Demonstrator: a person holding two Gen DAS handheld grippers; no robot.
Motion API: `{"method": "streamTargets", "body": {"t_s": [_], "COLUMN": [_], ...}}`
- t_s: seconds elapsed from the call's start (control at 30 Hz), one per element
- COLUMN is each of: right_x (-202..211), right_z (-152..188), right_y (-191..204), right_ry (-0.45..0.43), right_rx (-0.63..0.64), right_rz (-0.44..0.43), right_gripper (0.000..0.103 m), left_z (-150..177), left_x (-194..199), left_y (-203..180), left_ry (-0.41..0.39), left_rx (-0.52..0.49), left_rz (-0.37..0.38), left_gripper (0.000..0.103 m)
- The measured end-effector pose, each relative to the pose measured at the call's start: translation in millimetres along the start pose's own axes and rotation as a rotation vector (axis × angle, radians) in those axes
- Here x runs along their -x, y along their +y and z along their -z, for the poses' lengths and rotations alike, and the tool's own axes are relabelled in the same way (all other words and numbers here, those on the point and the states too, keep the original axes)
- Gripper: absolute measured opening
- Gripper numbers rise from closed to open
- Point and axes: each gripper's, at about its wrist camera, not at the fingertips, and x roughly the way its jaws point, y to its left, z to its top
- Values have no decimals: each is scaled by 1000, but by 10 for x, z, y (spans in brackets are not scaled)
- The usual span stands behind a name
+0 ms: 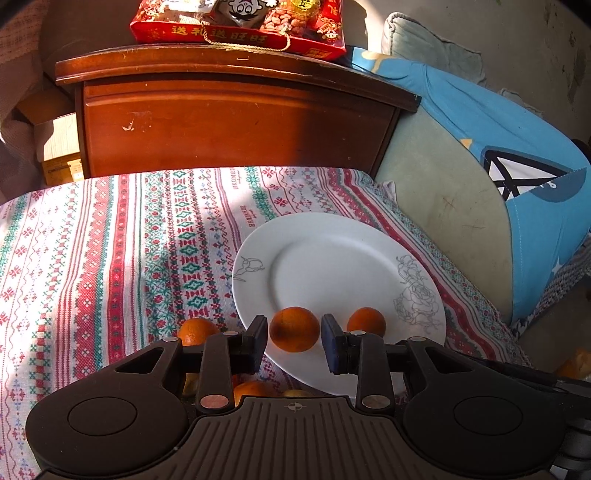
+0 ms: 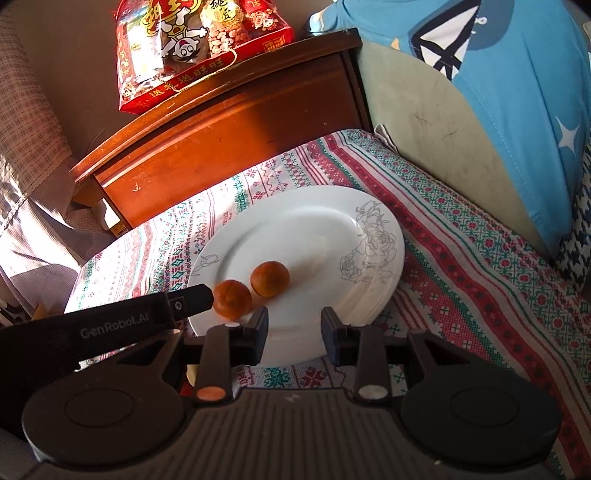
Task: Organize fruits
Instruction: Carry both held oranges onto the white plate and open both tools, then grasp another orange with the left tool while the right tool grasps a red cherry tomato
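A white plate [image 1: 332,240] with rose line drawings lies on the patterned cloth; it also shows in the right wrist view [image 2: 314,229]. Two small oranges rest on it, one [image 1: 294,329] between my left gripper's open fingers and one [image 1: 366,322] to its right. In the right wrist view they are side by side [image 2: 232,299] [image 2: 269,278]. My left gripper [image 1: 294,343] is open around the orange without touching it; its finger [image 2: 192,300] reaches in beside that orange. My right gripper [image 2: 294,334] is open and empty over the plate's near rim.
More oranges lie off the plate near the left gripper [image 1: 197,330] [image 1: 251,391]. A wooden cabinet [image 1: 229,122] stands behind the table with a red snack bag [image 1: 240,26] on top. A blue cushion [image 1: 498,147] and green seat lie to the right.
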Motion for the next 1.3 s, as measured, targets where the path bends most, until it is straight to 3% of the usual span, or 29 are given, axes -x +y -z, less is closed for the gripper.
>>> {"method": "streamTargets", "body": {"t_s": [0.1, 0.43, 0.93, 1.3], "right_x": [12, 56, 135, 121], "right_z": [-2, 43, 244, 403], "right_y": [0, 50, 260, 326], "right_ry": [3, 20, 65, 110], "right_rx": [3, 22, 133, 181], "right_rz": [-1, -31, -152, -192], "right_gripper": [33, 34, 34, 34], "left_z": [-34, -124, 185, 546], "left_x": [46, 327, 753, 866], "left_y": [5, 109, 413, 334], "left_ry": [-12, -33, 18, 52], "left_rx": [18, 37, 83, 37], "left_rz": [-8, -51, -155, -147], "left_gripper": [44, 51, 53, 53]}}
